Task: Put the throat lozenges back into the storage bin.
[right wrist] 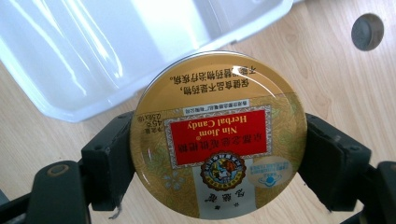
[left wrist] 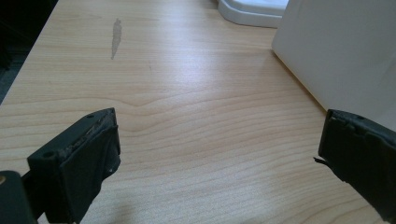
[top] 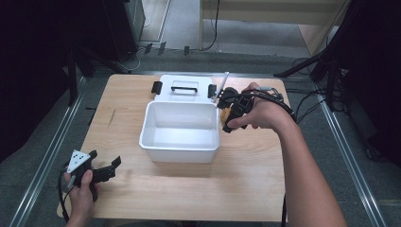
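Note:
A round gold candy tin (right wrist: 218, 135) with a red label is clamped between the two jaws of my right gripper (right wrist: 215, 158), which is shut on its rim. In the high view that right gripper (top: 230, 112) hovers just past the right rim of the white plastic box (top: 146, 127), with a sliver of the gold tin (top: 225, 113) showing under the hand. The box is open and looks empty. My left gripper (top: 109, 169) rests low at the table's front left corner, jaws wide open with bare wood between them. The left gripper view shows the box's side wall (left wrist: 341, 51) off to the right.
The box's white lid (top: 182, 88) with black latches and a handle lies flat behind the box. A small grey round disc (right wrist: 367, 31) sits on the wood near the box. A dark streak (left wrist: 116, 36) marks the tabletop at the left. Metal rails run along both table sides.

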Demonstrator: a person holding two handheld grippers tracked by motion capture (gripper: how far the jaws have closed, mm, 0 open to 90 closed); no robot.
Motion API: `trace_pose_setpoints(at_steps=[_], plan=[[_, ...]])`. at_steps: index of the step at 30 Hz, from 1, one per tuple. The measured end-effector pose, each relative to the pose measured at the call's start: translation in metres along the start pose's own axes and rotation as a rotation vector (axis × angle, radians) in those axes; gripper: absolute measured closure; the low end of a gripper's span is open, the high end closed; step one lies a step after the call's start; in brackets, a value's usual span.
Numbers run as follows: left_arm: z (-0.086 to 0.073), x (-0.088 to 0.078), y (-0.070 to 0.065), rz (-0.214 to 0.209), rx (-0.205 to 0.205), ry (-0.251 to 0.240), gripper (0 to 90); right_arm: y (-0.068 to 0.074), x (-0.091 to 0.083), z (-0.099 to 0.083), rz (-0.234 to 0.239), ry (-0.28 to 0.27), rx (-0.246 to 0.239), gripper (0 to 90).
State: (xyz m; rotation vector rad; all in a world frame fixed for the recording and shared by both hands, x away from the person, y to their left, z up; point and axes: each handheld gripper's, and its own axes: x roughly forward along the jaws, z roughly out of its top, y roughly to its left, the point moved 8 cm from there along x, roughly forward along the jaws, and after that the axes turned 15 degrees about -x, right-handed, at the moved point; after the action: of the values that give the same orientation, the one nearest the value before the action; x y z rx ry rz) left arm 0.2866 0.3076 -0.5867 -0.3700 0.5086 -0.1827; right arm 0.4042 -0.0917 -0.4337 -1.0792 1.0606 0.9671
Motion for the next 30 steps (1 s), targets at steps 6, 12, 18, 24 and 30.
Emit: trace_pose_setpoints(at_steps=[6, 12, 18, 24, 30], plan=[[0.000, 0.000, 0.000, 0.000, 0.001, 0.000, 0.0, 0.000, -0.004, 0.011, -0.008, -0.009, -0.024, 20.4], [0.000, 0.000, 0.000, -0.002, 0.001, 0.000, 0.0, 0.001, -0.006, 0.026, -0.007, -0.019, -0.050, 20.5], [0.000, 0.000, 0.000, -0.004, 0.002, 0.001, 0.0, 0.002, -0.006, 0.037, -0.003, -0.030, -0.067, 20.5], [0.000, 0.000, 0.000, -0.007, 0.002, 0.001, 0.0, 0.004, -0.004, 0.048, -0.001, -0.031, -0.097, 20.4], [0.000, 0.000, 0.000, -0.007, 0.003, 0.005, 0.0, 0.007, -0.002, 0.059, 0.006, -0.028, -0.122, 20.4]])
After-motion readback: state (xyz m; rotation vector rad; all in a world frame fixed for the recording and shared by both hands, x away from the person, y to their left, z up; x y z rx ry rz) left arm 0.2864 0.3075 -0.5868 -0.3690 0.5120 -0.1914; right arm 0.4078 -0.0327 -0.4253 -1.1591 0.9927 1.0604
